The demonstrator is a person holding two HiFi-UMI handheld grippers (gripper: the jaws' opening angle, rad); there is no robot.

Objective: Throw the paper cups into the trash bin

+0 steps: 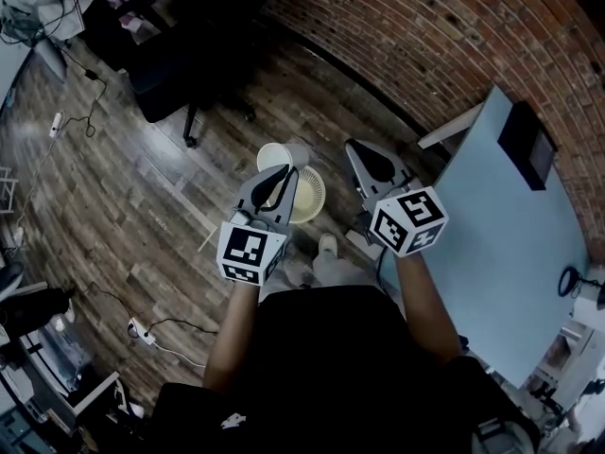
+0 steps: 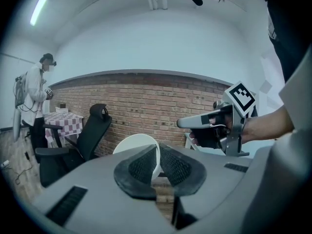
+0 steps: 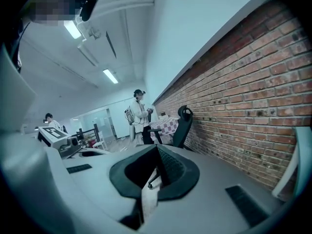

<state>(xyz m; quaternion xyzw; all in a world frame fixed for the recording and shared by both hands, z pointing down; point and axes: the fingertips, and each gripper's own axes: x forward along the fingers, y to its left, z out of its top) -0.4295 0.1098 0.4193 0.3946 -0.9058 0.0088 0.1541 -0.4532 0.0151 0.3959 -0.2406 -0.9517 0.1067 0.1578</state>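
My left gripper (image 2: 157, 152) pinches the paper cup (image 2: 137, 143) by its rim, mid-frame. Only the head view shows the trash bin (image 1: 313, 197) at centre, beneath it. My right gripper (image 3: 157, 151) is closed on nothing.

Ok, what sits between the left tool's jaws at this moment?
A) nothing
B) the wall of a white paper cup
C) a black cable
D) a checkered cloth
B: in the left gripper view the left tool is closed on the thin wall of the white paper cup, one pad inside the rim and one outside.
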